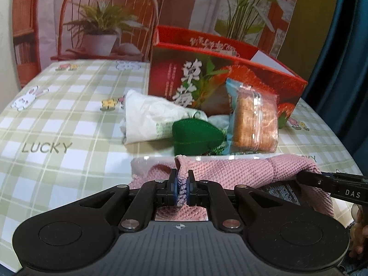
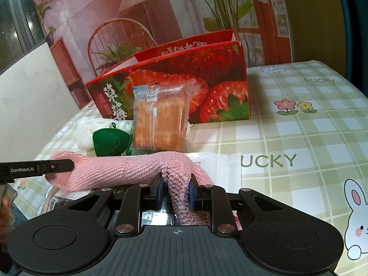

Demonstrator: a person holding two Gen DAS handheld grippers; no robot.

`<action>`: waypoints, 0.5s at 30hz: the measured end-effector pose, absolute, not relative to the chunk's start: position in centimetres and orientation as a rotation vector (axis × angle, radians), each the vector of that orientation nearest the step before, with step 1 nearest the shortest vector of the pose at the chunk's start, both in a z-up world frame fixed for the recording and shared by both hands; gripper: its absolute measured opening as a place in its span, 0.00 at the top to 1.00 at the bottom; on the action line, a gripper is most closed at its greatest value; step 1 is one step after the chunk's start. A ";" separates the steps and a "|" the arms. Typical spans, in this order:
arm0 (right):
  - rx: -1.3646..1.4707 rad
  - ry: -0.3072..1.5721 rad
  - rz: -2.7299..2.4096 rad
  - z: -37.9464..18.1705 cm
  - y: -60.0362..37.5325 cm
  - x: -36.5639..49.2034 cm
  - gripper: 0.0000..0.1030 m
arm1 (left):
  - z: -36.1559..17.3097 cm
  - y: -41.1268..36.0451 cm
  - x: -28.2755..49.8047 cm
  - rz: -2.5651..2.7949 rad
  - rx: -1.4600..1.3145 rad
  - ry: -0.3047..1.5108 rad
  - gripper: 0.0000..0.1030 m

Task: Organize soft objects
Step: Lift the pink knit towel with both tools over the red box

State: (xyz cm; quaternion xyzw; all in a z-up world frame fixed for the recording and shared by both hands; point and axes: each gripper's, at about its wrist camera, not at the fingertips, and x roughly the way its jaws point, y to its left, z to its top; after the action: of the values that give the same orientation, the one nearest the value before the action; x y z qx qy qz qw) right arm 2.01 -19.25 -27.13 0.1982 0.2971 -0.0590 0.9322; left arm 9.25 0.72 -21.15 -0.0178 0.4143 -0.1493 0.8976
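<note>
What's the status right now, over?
Left gripper and right gripper both clamped on the pink knit cloth. Cloth stretched between them, above the table. Bread pack and green pouch between cloth and strawberry box.

The desk (image 1: 69,119), checked in green and white, spreads beneath and ahead of the left hand-held gripper (image 1: 181,177). The word LUCKY (image 1: 47,147) is printed on it to that gripper's left, with a yellow flower print (image 1: 108,104) farther ahead. Beyond the desk's far edge stands a printed backdrop (image 1: 103,23) showing a red chair and potted plants. A dark blue curtain (image 1: 340,69) hangs off to the right. A rabbit print (image 2: 358,216) lies to the right of the right hand-held gripper (image 2: 176,181). Far to its left, a window (image 2: 13,11) sits above a white wall (image 2: 30,87).
</note>
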 end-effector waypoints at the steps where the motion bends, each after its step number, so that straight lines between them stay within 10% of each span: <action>1: 0.406 0.611 -0.122 -27.2 -19.3 2.0 0.81 | -21.4 0.8 9.3 -0.315 -0.044 0.870 0.92; 15: 0.445 0.522 -0.088 -23.9 -20.6 1.7 0.82 | -16.4 0.8 9.7 -0.316 -0.041 0.678 0.94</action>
State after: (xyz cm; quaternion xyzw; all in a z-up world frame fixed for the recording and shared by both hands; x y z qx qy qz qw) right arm 1.67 -20.63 -23.86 0.2179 0.2560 -0.0433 0.9408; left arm 9.70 0.81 -16.40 -0.0200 0.3313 -0.1541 0.9307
